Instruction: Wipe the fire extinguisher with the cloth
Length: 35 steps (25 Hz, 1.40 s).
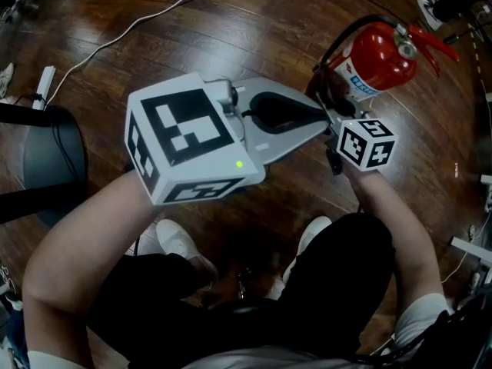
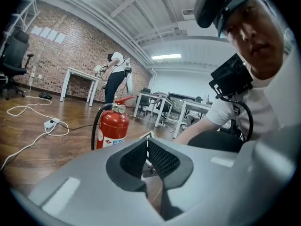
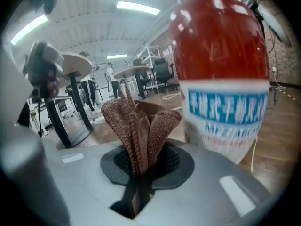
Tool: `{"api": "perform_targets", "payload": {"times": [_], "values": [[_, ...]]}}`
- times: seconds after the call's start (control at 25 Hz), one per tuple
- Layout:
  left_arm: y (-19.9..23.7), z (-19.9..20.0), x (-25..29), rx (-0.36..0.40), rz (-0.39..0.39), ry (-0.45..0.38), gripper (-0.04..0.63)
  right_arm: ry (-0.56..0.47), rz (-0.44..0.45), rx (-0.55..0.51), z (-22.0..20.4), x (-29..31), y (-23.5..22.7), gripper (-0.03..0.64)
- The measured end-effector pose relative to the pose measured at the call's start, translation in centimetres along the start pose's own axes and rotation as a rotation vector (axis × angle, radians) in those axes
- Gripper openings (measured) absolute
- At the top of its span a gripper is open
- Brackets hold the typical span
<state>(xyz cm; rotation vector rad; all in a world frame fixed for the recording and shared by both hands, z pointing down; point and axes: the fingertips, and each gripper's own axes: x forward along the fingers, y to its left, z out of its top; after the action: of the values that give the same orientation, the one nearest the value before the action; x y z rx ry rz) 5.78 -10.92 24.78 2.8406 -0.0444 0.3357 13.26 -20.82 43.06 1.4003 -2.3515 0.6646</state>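
Beside the fire extinguisher, right tool clamps the cloth; left tool closed; white cable beyond.

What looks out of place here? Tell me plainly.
Nothing is spilled or broken. The fire extinguisher stands upright on the floor, and the cloth is bunched in the right gripper. Only a white cable trails loose across the floor.

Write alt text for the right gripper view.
The right gripper is shut on a bunched brown cloth that sticks up from its jaws. The red fire extinguisher looms close at right, blurred; office tables behind.
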Motion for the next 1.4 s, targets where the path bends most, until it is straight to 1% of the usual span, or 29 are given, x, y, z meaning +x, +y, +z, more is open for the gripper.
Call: {"api": "perform_targets", "payload": {"times": [0.12, 0.24, 0.36, 0.44, 0.56, 0.72, 1.0, 1.16, 1.24, 1.4], "values": [[-0.3, 0.0, -0.2, 0.005, -0.002, -0.001, 0.009, -0.129, 0.006, -0.018, 6.3, -2.1, 1.7, 0.061], [-0.7, 0.1, -0.2, 0.007, -0.012, -0.006, 0.009, -0.223, -0.018, -0.024, 11.1, -3.5, 1.6, 0.061], [-1.3, 0.3, -0.4, 0.018, -0.025, -0.009, 0.009, -0.274, -0.059, -0.032, 13.6, -4.0, 1.0, 0.061], [-1.3, 0.5, -0.7, 0.021, -0.023, -0.015, 0.009, -0.278, -0.080, -0.034, 13.8, -3.8, 0.8, 0.061], [-1.1, 0.7, -1.1, 0.017, -0.015, -0.027, 0.009, -0.250, -0.098, -0.007, 12.0, -2.8, 0.5, 0.061], [-0.8, 0.5, -1.6, 0.008, -0.010, -0.031, 0.009, -0.191, -0.105, 0.016, 8.2, -0.9, 0.3, 0.060], [-0.1, -0.6, -1.5, -0.022, 0.006, -0.003, 0.009, -0.064, -0.134, 0.055, 0.7, 2.3, -2.3, 0.061], [0.2, -1.2, -1.2, -0.038, 0.007, 0.010, 0.009, 0.001, -0.149, 0.092, -3.1, 4.0, -3.9, 0.060], [0.4, -1.4, -1.1, -0.048, 0.008, 0.014, 0.009, 0.040, -0.147, 0.128, -5.2, 4.8, -4.7, 0.060], [0.9, -2.1, -1.0, -0.074, 0.012, 0.029, 0.009, 0.128, -0.152, 0.165, -8.9, 6.7, -5.1, 0.060]]}}
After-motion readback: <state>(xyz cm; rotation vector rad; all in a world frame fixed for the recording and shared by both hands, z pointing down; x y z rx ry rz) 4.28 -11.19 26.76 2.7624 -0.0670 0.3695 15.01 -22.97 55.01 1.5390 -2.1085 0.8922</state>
